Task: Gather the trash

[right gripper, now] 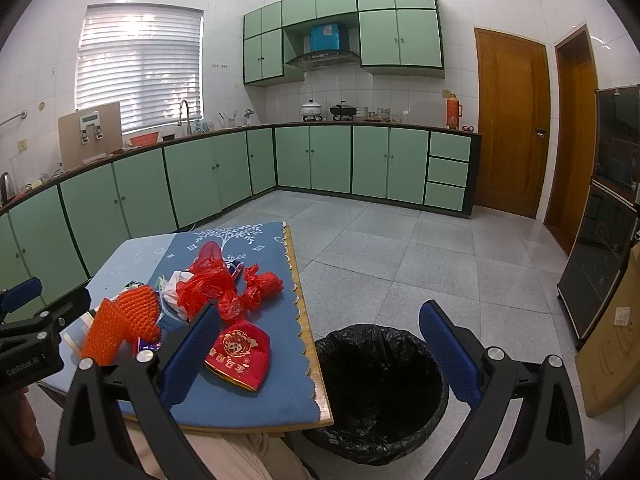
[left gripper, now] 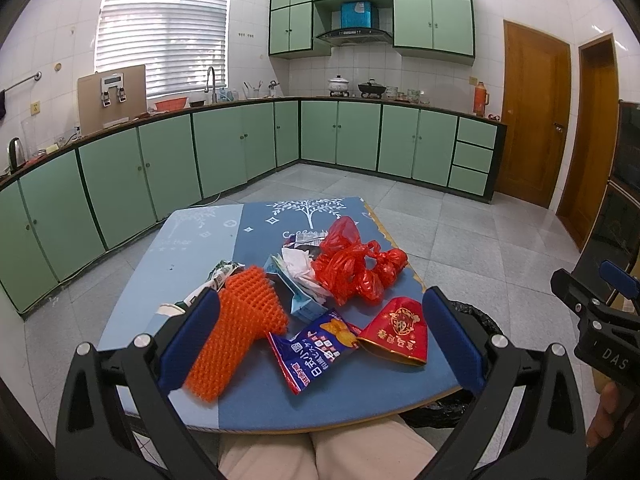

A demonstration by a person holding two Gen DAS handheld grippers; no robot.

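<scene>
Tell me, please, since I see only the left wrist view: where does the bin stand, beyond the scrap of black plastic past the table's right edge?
Observer: The round bin lined with a black plastic bag stands on the floor, close against the right edge of the blue-clothed table.
Operator: Is its mouth open?
Observer: Yes, the bag's mouth gapes upward. The inside is too dark to show any contents.
Operator: And the right gripper?
Observer: The right gripper has its fingers spread wide, with nothing held between them.
</scene>
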